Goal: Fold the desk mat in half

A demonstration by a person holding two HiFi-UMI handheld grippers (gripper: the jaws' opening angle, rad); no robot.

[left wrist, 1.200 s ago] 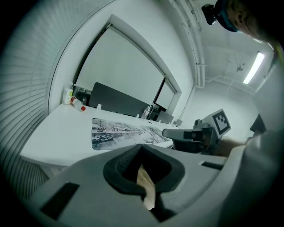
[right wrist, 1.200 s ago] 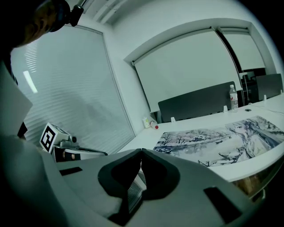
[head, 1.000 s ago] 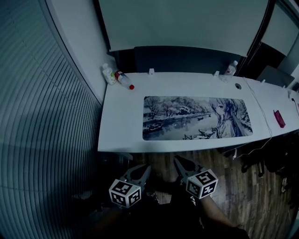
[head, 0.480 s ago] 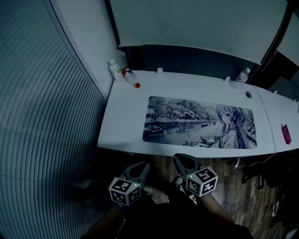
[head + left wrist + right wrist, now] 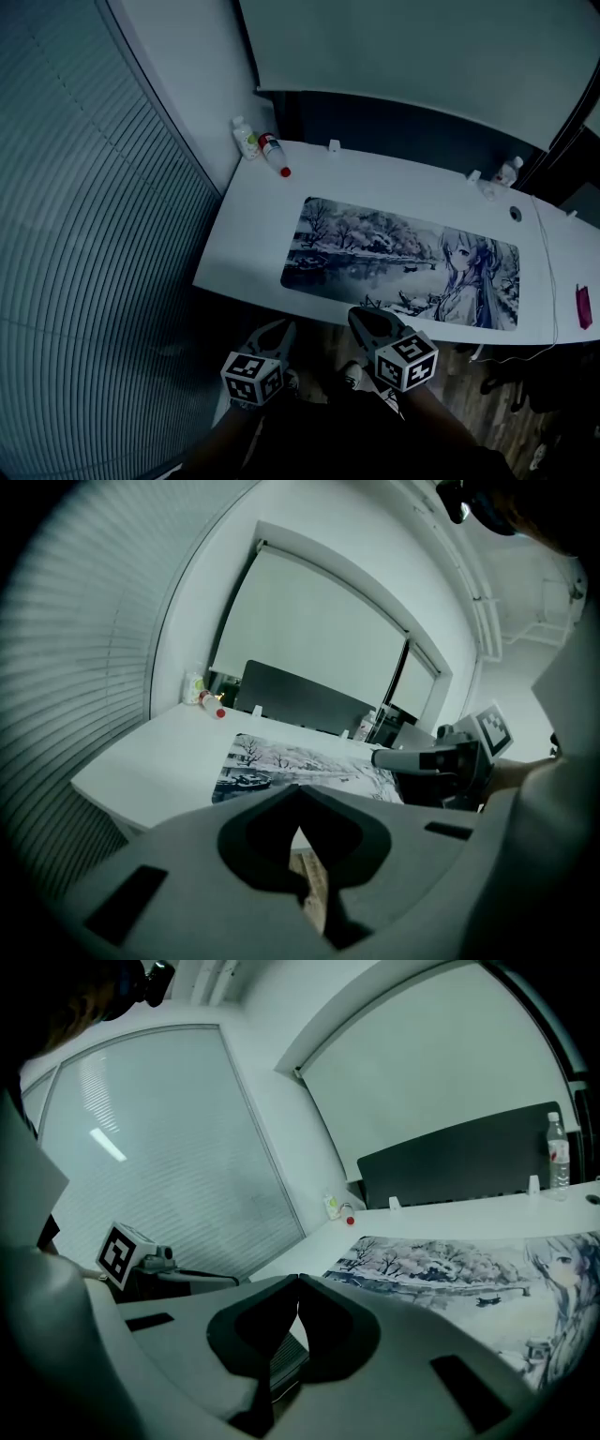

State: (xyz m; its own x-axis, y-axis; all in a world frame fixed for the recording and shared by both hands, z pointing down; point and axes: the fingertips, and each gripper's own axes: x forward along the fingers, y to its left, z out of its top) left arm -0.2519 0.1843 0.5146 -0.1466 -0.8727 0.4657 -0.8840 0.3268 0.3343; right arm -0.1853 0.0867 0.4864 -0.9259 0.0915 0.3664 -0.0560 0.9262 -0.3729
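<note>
The desk mat (image 5: 403, 262), printed with a snowy river scene and a drawn girl, lies flat and unfolded on the white desk (image 5: 248, 239). Both grippers hang in front of the desk's near edge, over the floor. My left gripper (image 5: 284, 328) is shut with nothing in it, short of the desk. The right gripper (image 5: 360, 317) is also shut and empty, its tip just at the mat's front edge. In the left gripper view the mat (image 5: 281, 759) lies ahead past the shut left gripper (image 5: 298, 789). The right gripper view shows the mat (image 5: 450, 1269) beyond the closed right gripper (image 5: 298, 1283).
Two bottles (image 5: 248, 139) (image 5: 274, 155) lie at the desk's back left corner, and another bottle (image 5: 509, 171) stands at the back right. A pink object (image 5: 583, 307) and a cable (image 5: 551, 281) lie right of the mat. Window blinds (image 5: 84, 234) run along the left.
The head view has swung, so the desk sits lower and more slanted in the picture. Both grippers stay shut and have come slightly nearer the desk's front edge.
</note>
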